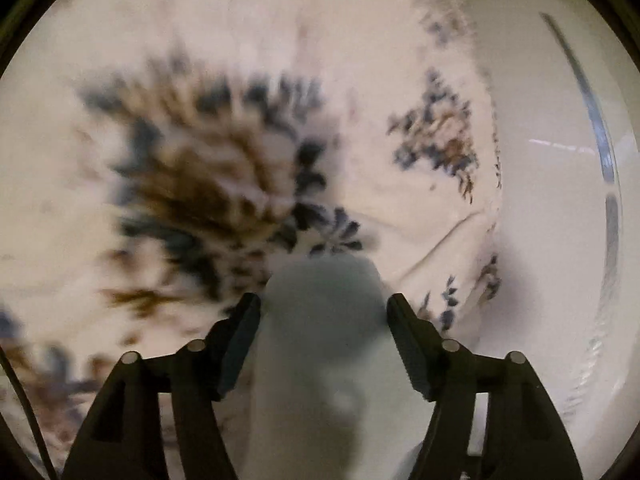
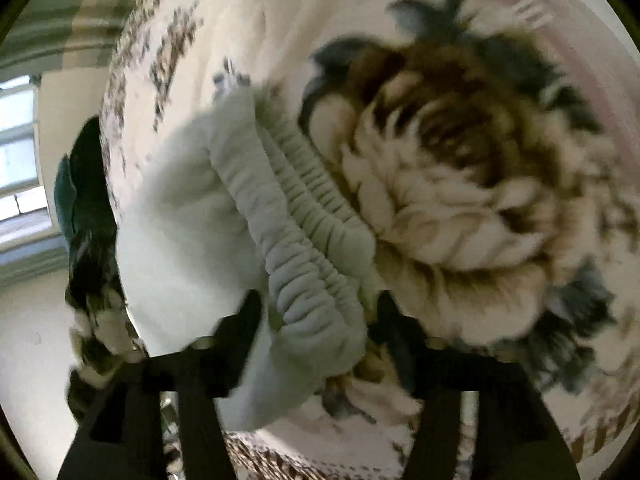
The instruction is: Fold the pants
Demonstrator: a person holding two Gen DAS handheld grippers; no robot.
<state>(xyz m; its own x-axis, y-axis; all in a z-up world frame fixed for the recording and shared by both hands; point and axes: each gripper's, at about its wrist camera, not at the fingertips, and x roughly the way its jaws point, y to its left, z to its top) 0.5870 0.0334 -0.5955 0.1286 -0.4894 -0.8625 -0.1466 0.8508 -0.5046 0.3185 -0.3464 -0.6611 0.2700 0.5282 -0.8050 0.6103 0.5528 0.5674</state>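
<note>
- Jaws of the left gripper [image 1: 324, 312] stood apart with pale cloth of the pants [image 1: 320, 352] between them; whether they pinched it could not be told.
- Jaws of the right gripper [image 2: 316, 320] straddled the gathered waistband [image 2: 304, 216] at centre frame; blur hid whether they clamped it.
- Pants lay bunched on the flowered bedspread [image 2: 460, 168], filling the lower middle of both views.
- Judging by the heap, no neat fold was made yet; smoothing and folding remained.
</note>
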